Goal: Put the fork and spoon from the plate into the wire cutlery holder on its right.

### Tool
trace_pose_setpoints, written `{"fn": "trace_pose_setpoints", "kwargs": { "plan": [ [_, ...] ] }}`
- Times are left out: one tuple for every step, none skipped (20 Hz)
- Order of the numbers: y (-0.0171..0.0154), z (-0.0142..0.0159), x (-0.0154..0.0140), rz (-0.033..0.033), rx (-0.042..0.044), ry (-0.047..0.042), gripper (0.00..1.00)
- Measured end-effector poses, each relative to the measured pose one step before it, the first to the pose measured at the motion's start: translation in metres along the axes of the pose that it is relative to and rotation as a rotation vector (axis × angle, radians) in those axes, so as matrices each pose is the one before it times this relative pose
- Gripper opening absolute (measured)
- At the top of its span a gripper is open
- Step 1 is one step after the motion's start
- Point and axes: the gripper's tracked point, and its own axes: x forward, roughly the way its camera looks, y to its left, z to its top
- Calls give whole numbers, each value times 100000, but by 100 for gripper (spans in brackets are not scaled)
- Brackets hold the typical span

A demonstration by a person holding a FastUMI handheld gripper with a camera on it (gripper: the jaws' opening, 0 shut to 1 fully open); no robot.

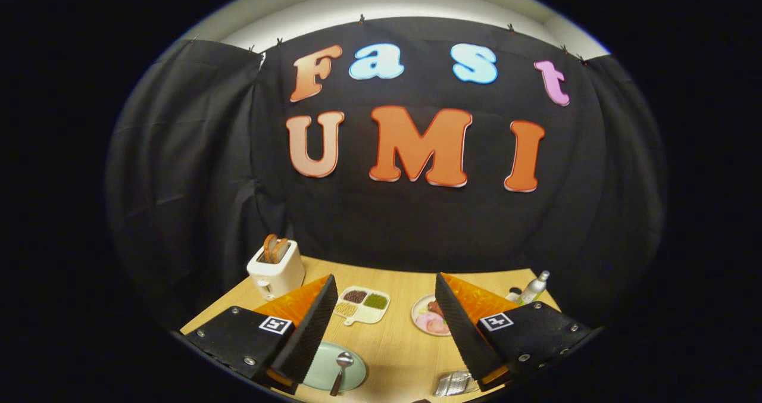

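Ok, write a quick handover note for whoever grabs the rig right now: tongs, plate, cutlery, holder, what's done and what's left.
Tongs: open, holding nothing, raised above the wooden table.
Plate: pale green, by the left finger, with the spoon lying on it. I cannot make out the fork.
Wire cutlery holder: to the plate's right, near the right finger; what is inside is unclear.
Done: no transfer can be confirmed.
Left: grasp the spoon, drop it into the holder, then find the fork and do the same.

Even overhead light on the wooden table, dim black cloth wall swallowing detail, strong fisheye bending at the rim (tabletop curves), bright ceiling strip above, soft glint on the spoon, gripper fingers spread apart and sharp, far items perhaps slightly soft
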Motion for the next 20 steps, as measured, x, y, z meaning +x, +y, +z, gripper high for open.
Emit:
{"fn": "trace_pose_setpoints", "kwargs": {
  "plan": [
    [721, -1539, 439, 1850, 1591, 5954, 99],
    [661, -1766, 550, 1229, 1780, 7539, 99],
    [448, -1628, 368, 1137, 1049, 6941, 99],
    [432, -1498, 349, 1423, 371, 6046, 99],
    [485, -1182, 359, 1220, -115, 5087, 99],
    [415, -1233, 399, 706, -752, 4848, 99],
    [169, -1192, 482, 291, -806, 4757, 99],
    [329, -1475, 600, 573, -549, 5374, 99],
    [398, -1426, 710, 964, 55, 5833, 99],
    [561, -1606, 451, 1656, 965, 6633, 99],
    [439, -1332, 363, 1714, 2120, 6273, 98],
    [377, -962, 482, 1782, 2354, 4705, 96],
    [501, -673, 687, 1314, 1336, 3989, 95],
    [178, -794, 699, 683, 278, 3573, 92],
    [-105, -662, 670, -399, -514, 3944, 92],
    [-27, -726, 753, -150, -196, 3212, 89],
    [45, -591, 827, -94, 127, 3199, 89],
    [293, -611, 801, 591, 621, 2899, 86],
    [143, -511, 788, 364, 490, 3143, 85],
    [8, -540, 765, -18, 219, 3183, 82]
  ]
}}
